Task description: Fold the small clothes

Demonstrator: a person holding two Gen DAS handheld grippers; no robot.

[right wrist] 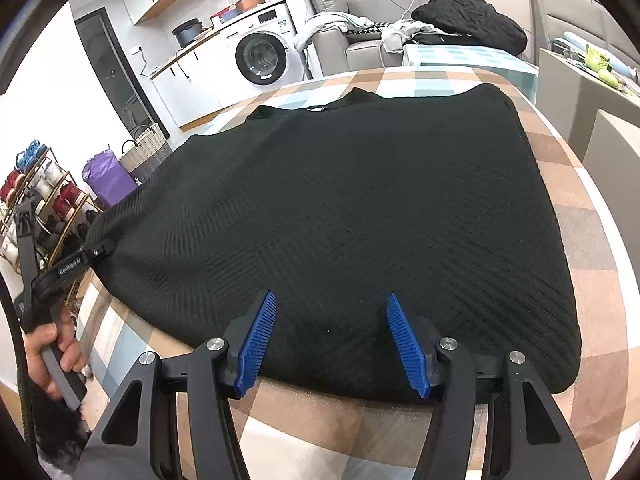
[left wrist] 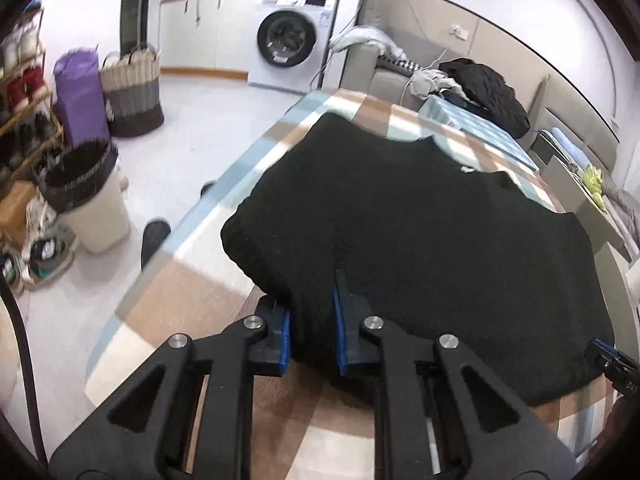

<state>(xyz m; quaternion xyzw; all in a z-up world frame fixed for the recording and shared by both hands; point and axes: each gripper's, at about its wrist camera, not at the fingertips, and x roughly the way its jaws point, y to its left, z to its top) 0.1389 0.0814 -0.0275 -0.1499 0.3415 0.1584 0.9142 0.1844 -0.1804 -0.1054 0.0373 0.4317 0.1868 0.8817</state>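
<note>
A black knit garment (left wrist: 400, 232) lies spread flat on the checked tablecloth (left wrist: 192, 292), its neckline at the far edge. My left gripper (left wrist: 312, 320) is at its near left corner, its jaws narrowly apart with a fold of the fabric pinched between the blue pads (left wrist: 285, 336). In the right wrist view the garment (right wrist: 340, 208) fills the table, and the left gripper (right wrist: 96, 252) shows at its left corner. My right gripper (right wrist: 332, 336) is open, its blue pads (right wrist: 256, 344) wide apart over the near hem.
The table's left edge drops to the floor with a lined bin (left wrist: 84, 196), woven basket (left wrist: 132, 92) and shoe rack (left wrist: 24, 120). A washing machine (left wrist: 288, 40) and a sofa with a black jacket (left wrist: 484, 88) stand beyond. A box (right wrist: 580, 92) sits at the right.
</note>
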